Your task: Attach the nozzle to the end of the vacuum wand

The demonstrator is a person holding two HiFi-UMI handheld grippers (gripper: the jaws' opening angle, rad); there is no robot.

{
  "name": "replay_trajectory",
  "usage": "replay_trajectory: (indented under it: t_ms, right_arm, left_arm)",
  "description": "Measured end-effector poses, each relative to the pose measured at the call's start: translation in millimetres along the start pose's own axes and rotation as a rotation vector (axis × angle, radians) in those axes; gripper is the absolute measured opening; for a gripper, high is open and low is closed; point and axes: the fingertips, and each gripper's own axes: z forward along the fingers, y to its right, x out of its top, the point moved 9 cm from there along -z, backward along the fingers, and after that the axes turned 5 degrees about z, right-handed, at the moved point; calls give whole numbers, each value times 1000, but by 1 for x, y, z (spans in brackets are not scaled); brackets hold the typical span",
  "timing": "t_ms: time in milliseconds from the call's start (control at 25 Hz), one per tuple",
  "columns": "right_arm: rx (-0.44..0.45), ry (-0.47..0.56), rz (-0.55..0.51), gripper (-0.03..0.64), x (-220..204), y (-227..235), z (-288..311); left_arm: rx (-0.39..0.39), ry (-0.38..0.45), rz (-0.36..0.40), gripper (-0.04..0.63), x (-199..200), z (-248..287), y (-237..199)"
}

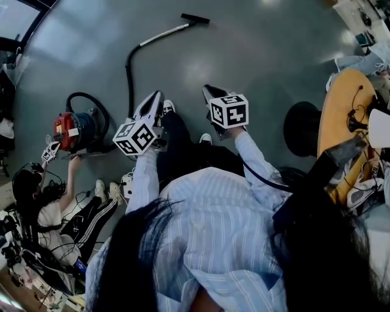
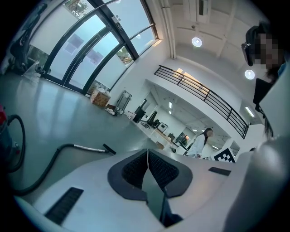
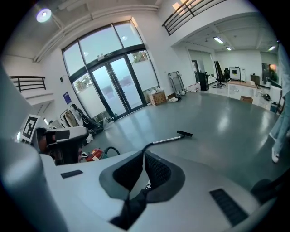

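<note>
The person in the striped shirt is holding both arms out in front, elbows bent, with a gripper in each hand. The left gripper [image 1: 156, 97] is pointing almost level across the floor [image 1: 268, 55]. The right gripper [image 1: 208, 90] is tipping more steeply downward. The two are sitting side by side and apart, marker cubes facing up. In the left gripper view the jaws are resting together with nothing between them, and in the right gripper view the jaws are likewise closed and gripping nothing. The vacuum wand [image 1: 164, 32], a slim silver tube, is lying flat on the floor well ahead of both sets of jaws, touching neither. The black nozzle [image 1: 195, 19] is sitting crosswise at the end of the wand farthest from the jaws and is touching the tube. Whether it is fully seated I cannot tell. From the wand's nearer end a black hose [image 1: 130, 73] is curving back toward a red vacuum cleaner [image 1: 72, 130], which is standing off to the left of the left jaws.
</note>
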Motion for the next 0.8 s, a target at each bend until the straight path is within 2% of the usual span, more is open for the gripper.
replay_trajectory:
  t_ms: [160,480,800]
  right_arm:
    - [34,5,-17,20,-19,6,-26]
    - [99,14,-68,20,-25,5,-43]
    - [125,26,-52,20,13,30,-29]
  left_arm:
    - [18,-6,20,12,-25,-18,33]
    - [40,23,29,12,-34,-25,61]
    - [53,11,43,12,-10,14,67]
